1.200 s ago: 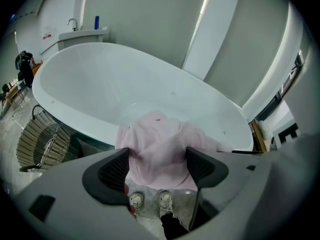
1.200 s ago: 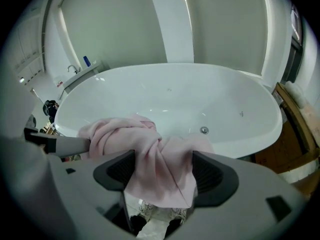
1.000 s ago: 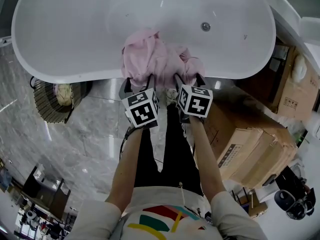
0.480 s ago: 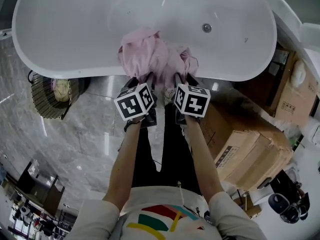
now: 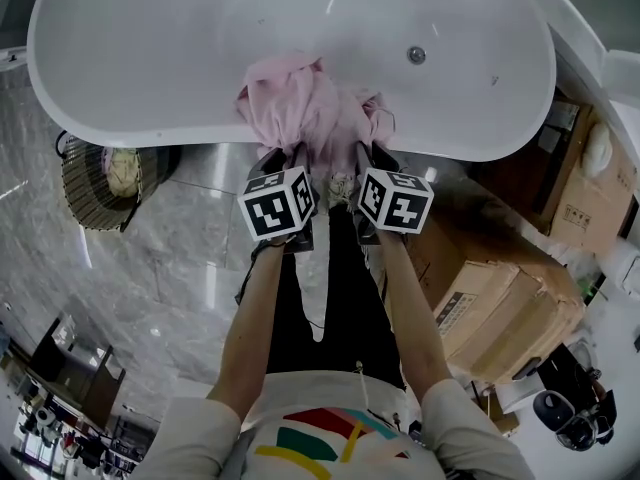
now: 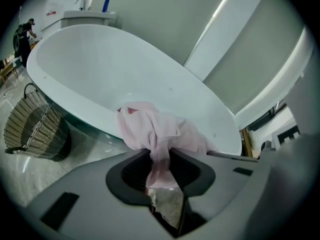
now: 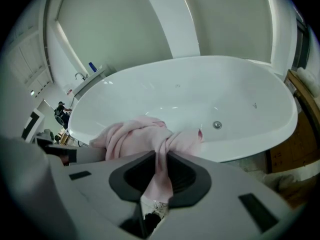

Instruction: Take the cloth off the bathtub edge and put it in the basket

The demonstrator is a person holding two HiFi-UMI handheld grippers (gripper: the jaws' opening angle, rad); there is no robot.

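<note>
A pink cloth (image 5: 298,108) lies bunched over the near rim of the white bathtub (image 5: 150,140). My left gripper (image 5: 286,158) is at the cloth's lower left, and its jaws are closing with a fold of the cloth (image 6: 156,129) pinched between them. At the lower right, my right gripper (image 5: 370,156) is closing too, with another fold of the cloth (image 7: 137,134) squeezed thin between its jaws. A woven basket (image 5: 105,183) stands on the floor to the left below the tub and also shows in the left gripper view (image 6: 35,129).
Cardboard boxes (image 5: 500,298) are stacked on the right beside the tub. The floor (image 5: 150,288) is grey marble. The tub's drain (image 5: 416,55) is at the right of the basin. The person's legs stand close against the tub front.
Both grippers' jaws have narrowed onto the cloth's hanging edge. The left gripper's marker cube has shifted slightly. The cloth still lies on the rim.
</note>
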